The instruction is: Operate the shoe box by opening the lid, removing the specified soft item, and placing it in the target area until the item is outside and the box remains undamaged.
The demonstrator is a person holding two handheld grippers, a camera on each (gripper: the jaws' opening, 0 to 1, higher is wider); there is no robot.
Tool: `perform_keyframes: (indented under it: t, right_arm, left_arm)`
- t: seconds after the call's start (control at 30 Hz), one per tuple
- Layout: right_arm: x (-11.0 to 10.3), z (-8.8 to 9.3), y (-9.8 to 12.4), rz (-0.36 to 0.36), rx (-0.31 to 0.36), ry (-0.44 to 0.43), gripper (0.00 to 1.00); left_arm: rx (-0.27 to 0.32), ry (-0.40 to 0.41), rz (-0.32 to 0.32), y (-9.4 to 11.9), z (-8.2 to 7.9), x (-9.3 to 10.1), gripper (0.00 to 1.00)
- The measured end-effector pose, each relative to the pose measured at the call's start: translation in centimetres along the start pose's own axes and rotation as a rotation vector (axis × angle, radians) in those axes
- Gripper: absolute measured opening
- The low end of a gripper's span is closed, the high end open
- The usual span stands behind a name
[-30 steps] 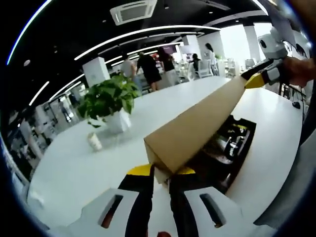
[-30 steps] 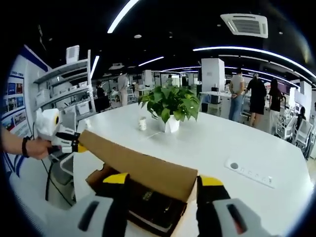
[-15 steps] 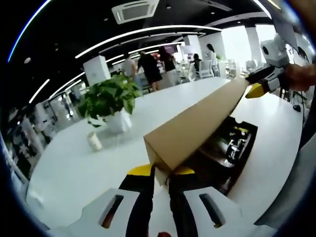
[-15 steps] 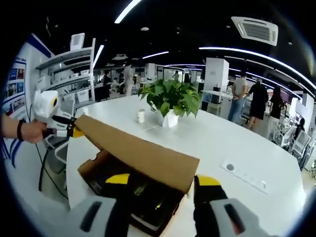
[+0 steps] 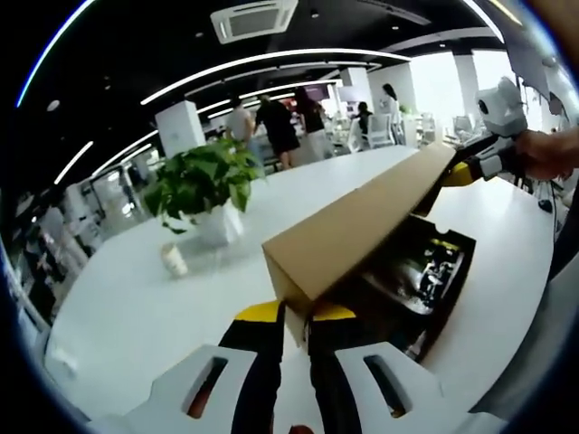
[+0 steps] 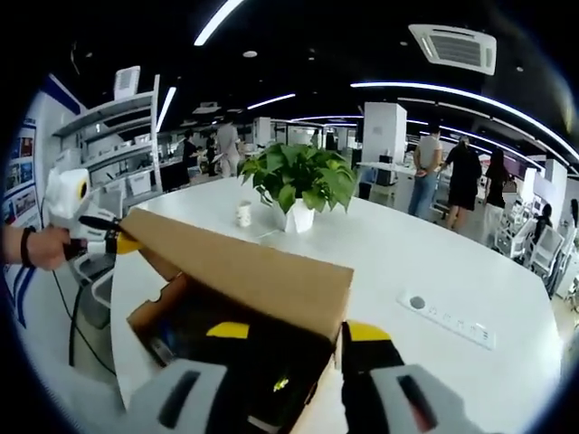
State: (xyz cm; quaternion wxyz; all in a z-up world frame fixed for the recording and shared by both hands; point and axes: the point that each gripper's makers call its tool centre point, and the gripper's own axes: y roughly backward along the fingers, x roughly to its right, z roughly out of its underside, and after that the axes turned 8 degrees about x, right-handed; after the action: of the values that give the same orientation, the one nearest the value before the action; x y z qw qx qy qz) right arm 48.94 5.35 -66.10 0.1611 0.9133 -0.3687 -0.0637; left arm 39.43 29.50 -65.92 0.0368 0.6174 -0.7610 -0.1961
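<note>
Left gripper view
Surface: a long white surface (image 5: 136, 298) carrying a potted plant (image 5: 201, 185) in a white pot and a small cup (image 5: 174, 259) just beside it.
Room: a dark ceiling with curved light strips and an air vent (image 5: 253, 18); people (image 5: 276, 127) stand at the far end of an open office.
Shoe box: the brown cardboard lid (image 5: 357, 231) is lifted at an angle, and the open box (image 5: 412, 280) under it is dark inside with dark things in it that I cannot make out.
Left claw (image 5: 294, 318): clenched on the near corner of the lid, its yellow tips at either side of the edge.
Right claw (image 5: 461, 172): held by a hand (image 5: 552, 152) at the lid's far corner; the grip itself is too small to judge here.

Right gripper view
Surface: the same white surface, with a white power strip (image 6: 448, 318) to the right.
Room: shelves (image 6: 113, 149) along the left wall.
Shoe box: lid (image 6: 244, 271) raised over the dark box (image 6: 194, 330).
Right claw (image 6: 294, 333): clenched on the lid's near edge.
Left claw (image 6: 118, 242): at the lid's far corner.
</note>
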Motion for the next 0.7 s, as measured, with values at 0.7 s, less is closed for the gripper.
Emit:
perform_keyframes:
  t: [0.7]
  right_arm:
    - [1.6, 0.7, -2.1, 0.051, 0.006, -0.055, 0.21]
  left_arm:
    - [0.018, 0.007, -0.019, -1.1, -0.7, -1.1, 0.05]
